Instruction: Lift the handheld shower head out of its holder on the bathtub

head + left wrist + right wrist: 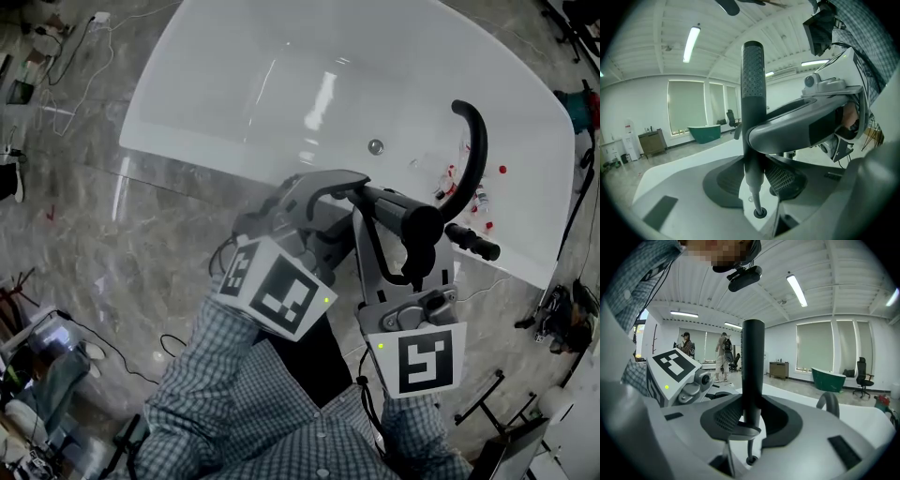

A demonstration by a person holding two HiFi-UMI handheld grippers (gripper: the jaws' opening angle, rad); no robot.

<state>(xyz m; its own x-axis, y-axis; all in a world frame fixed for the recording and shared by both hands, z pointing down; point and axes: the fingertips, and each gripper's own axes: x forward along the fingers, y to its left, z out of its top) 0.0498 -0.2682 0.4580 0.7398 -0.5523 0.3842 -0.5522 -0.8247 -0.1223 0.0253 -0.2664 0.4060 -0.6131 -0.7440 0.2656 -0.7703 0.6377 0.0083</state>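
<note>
A grey marbled floor [141, 234] fills the left and lower part of the head view and carries a white bathtub [216, 112], which lies slantwise across the upper middle and right of the frame. A small round metal fitting [375, 146] sits on the tub's inner wall near the centre. Right of it, a few small red bits [450, 173] lie in the tub. A black curved spout [476, 155] rises from the rim at centre right. On the floor, loose cables [80, 66] trail at upper left, mixed clutter [47, 356] sits at lower left, and a black stand [483, 398] rests at lower right.
</note>
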